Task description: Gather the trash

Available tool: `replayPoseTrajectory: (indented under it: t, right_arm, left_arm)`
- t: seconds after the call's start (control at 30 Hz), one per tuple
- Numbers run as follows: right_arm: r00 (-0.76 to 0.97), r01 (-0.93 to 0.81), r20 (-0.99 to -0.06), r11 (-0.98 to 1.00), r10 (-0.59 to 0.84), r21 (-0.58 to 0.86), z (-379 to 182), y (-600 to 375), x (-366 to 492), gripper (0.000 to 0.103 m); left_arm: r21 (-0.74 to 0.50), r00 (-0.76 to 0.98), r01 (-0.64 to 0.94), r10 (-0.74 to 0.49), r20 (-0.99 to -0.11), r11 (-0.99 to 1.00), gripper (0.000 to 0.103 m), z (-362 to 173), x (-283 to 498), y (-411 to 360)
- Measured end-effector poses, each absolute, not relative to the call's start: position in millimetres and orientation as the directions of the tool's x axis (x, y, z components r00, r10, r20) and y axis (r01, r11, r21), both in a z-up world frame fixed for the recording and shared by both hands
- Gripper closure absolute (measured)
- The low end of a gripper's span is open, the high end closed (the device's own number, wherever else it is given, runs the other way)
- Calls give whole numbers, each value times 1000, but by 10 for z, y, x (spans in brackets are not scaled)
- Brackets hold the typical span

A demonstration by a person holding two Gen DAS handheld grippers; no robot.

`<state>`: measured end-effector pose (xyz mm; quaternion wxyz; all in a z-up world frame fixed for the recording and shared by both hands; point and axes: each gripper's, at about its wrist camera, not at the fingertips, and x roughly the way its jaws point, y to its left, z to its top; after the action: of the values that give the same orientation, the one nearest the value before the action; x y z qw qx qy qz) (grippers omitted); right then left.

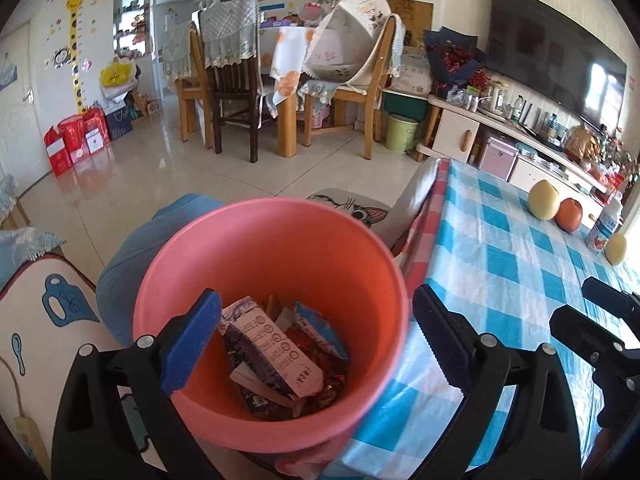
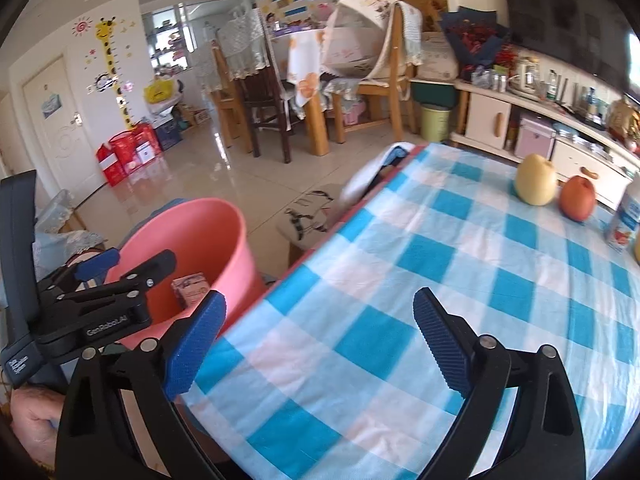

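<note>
Left wrist view: the left hand-held gripper (image 1: 316, 340) stands wide open with nothing between its pads, hanging over the mouth of a pink bin (image 1: 224, 248). The trash lies at the bottom of the bin: a carton (image 1: 276, 348) and crumpled wrappers (image 1: 320, 332). The bin stands just beside the worktop (image 1: 500, 264), which wears a blue checked cloth. At the far end of the cloth sit a pear (image 1: 542, 200) and an apple (image 1: 570, 215). The right hand-held gripper (image 1: 600, 320) shows at the right edge.

Right wrist view: the right hand-held gripper (image 2: 320, 336) is also wide open and empty, above the bare cloth near the worktop's (image 2: 400, 280) edge. The bin (image 2: 200, 232) is to its left, with the left hand-held gripper (image 2: 128, 260) over it. Pear (image 2: 535, 180) and apple (image 2: 577, 199) are well apart from the pads, beside a carton (image 2: 626, 220) at the right edge.
</note>
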<state>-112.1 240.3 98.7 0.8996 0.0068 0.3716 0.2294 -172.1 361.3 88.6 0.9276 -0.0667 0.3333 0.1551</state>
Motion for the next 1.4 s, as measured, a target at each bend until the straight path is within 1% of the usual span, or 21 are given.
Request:
replayPoseTrajectory:
  t: [0.1, 0.53, 0.77, 1.17, 1.4]
  right_arm:
    - [641, -375, -662, 911, 389, 173, 1044, 2199, -1184, 9]
    - [738, -248, -606, 955, 296, 165, 1403, 1355, -1531, 6]
    - [786, -177, -572, 972, 234, 155, 1590, 916, -1814, 6]
    - [850, -54, -515, 991, 111, 125, 1833, 202, -2399, 5]
    - [883, 4, -467, 993, 52, 118, 1979, -92, -2769, 5]
  left_arm:
    - [5, 748, -309, 246, -616, 951, 4, 983, -1741, 3402]
    - [61, 819, -203, 204, -536, 977, 4, 1428, -1890, 2554]
    - [64, 854, -135, 149, -499, 989, 4, 1639, -2038, 2113]
    - [119, 899, 6, 47, -436, 993, 4, 1894, -2343, 1218]
    - [135, 922, 64, -6, -388, 989, 4, 2031, -2579, 869]
